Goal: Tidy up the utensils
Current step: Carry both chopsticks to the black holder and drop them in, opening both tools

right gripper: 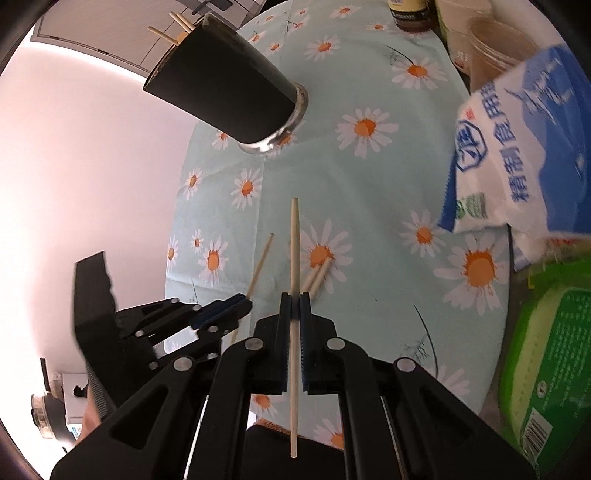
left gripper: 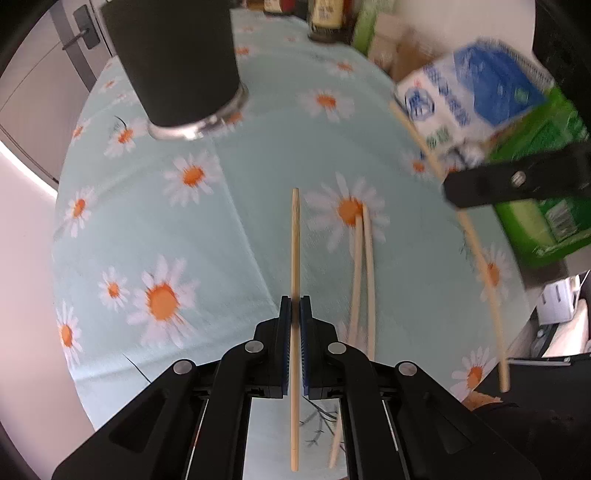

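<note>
My left gripper is shut on a wooden chopstick that points forward above the daisy tablecloth. Two more chopsticks lie on the cloth just to its right. My right gripper is shut on another chopstick; that chopstick also shows at the right of the left wrist view. A black cup stands at the far left with several chopsticks sticking out of it; it also shows in the left wrist view. The left gripper sits left of the right one.
A blue and white bag and a green pack stand along the right side of the table. Jars and a beige container are at the back. The table edge drops off on the left.
</note>
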A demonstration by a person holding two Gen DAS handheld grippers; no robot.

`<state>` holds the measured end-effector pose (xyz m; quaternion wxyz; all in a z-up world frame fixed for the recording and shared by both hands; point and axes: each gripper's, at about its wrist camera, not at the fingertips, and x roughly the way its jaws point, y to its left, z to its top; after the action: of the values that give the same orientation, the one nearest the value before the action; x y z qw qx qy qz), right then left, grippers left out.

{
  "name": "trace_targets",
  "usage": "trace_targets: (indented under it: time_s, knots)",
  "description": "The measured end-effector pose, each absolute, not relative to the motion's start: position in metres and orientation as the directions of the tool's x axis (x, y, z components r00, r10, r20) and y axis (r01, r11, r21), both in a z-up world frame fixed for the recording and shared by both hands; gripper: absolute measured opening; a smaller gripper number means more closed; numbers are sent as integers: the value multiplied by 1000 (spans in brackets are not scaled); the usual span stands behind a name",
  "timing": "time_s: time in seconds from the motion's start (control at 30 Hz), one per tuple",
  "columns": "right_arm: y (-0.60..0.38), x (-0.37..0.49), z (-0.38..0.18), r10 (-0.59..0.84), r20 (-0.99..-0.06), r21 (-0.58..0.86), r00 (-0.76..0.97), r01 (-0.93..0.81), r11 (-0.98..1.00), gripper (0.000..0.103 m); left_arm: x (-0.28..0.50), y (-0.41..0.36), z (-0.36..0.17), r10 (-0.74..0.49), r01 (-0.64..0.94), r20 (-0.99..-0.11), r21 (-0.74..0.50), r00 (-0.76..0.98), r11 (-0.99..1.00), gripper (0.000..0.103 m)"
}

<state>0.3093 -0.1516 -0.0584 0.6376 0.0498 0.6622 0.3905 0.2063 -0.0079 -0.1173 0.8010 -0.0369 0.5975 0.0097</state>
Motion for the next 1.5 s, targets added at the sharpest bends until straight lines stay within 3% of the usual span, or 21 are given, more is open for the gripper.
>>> trace_targets:
  time_s: [0.4, 0.7, 1.1, 1.5]
  knots:
    - [-95, 308, -31, 556, -828, 522, -66, -453, 723, 5, 200, 55, -50, -181, -23, -834, -226, 521, 974, 4]
    - [-60, 310, 5, 609, -791, 501, 53, -515, 696, 5, 207, 103, -11, -261, 37, -684, -324, 681, 945, 4]
    - [-25, 330, 69, 714, -649, 425, 263, -653, 626, 5, 229, 139, 41, -218, 15, -521, -366, 826, 931, 4]
    - [-18, 364, 123, 785, -416, 371, 459, -702, 607, 6, 271, 158, 78, -212, 75, -333, -380, 919, 922, 4]
